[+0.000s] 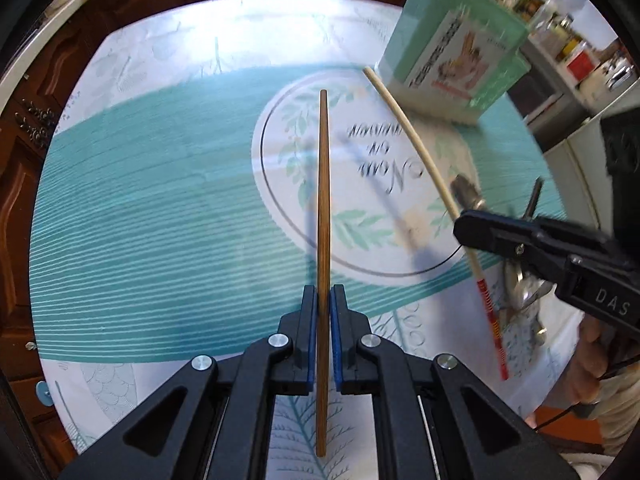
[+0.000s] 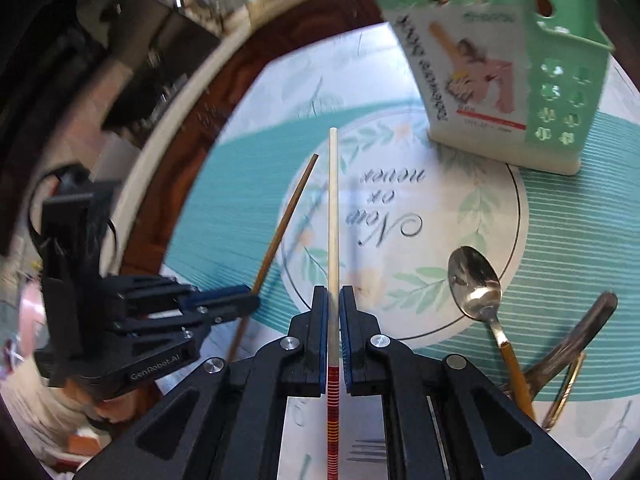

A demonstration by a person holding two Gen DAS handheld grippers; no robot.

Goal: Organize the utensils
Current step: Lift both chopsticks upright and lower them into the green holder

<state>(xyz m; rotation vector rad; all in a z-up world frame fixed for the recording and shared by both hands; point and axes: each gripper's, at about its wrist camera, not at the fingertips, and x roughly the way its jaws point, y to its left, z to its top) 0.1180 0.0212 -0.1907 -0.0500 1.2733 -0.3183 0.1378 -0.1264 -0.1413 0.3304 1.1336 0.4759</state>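
My left gripper (image 1: 324, 300) is shut on a dark brown wooden chopstick (image 1: 323, 200) and holds it above the table, pointing forward. My right gripper (image 2: 333, 300) is shut on a pale chopstick with a red striped end (image 2: 333, 216), also lifted. Each gripper shows in the other view: the right one (image 1: 472, 228) with the pale chopstick (image 1: 416, 136), the left one (image 2: 236, 300) with the brown chopstick (image 2: 286, 220). A mint green utensil holder (image 2: 516, 80) stands upright ahead on the right; it also shows in the left wrist view (image 1: 456, 44).
A metal spoon with an orange handle (image 2: 476, 284), a dark-handled utensil (image 2: 576, 336) and a gold-coloured one (image 2: 566, 392) lie on the tablecloth (image 2: 240, 168) at the right. Fork tines (image 2: 366, 452) show under the right gripper. Dark wooden cabinets (image 1: 24, 128) stand beyond the table edge.
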